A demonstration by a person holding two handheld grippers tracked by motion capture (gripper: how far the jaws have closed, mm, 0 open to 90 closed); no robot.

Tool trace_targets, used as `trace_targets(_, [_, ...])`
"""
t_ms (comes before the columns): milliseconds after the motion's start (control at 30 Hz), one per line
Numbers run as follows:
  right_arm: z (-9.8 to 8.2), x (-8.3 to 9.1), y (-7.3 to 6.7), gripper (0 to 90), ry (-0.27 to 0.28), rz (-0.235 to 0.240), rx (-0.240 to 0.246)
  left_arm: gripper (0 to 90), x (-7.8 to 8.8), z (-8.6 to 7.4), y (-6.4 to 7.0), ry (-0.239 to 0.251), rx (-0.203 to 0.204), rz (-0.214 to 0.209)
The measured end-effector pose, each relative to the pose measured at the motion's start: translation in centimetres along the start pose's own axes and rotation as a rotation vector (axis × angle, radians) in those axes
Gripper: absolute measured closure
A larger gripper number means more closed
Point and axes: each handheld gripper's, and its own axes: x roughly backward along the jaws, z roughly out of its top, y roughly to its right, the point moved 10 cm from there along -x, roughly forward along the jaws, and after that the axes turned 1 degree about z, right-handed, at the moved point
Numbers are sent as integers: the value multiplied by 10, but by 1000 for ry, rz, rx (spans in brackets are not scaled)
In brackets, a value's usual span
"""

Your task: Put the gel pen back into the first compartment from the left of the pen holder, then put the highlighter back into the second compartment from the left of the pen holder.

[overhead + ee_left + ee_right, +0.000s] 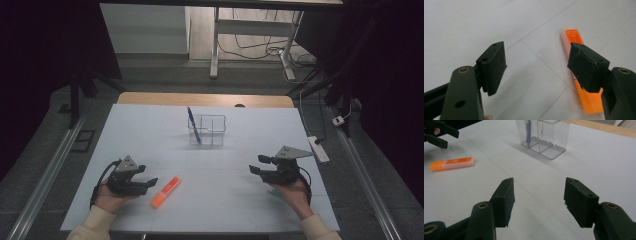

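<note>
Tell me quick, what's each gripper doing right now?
Left gripper: open, empty, beside the orange plastic highlighter.
Right gripper: open, holding nothing.

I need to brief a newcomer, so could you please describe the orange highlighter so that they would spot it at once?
On the white table cover, look toward the near left side, just right of the left hand-held gripper. The orange highlighter lies flat there, a short bright orange bar. The blue pen instead stands in the clear organizer farther back.

Grey floor (45, 150), perhaps carpet, dark surroundings
</note>
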Motion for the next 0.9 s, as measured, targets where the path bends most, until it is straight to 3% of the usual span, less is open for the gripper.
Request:
trace_targets(633, [-17, 11, 7, 365, -26, -23, 58, 305, 6, 2, 2, 12, 4, -6])
trace_targets(900, [-18, 11, 7, 365, -32, -20, 60, 299, 12, 9, 12, 5, -1, -6])
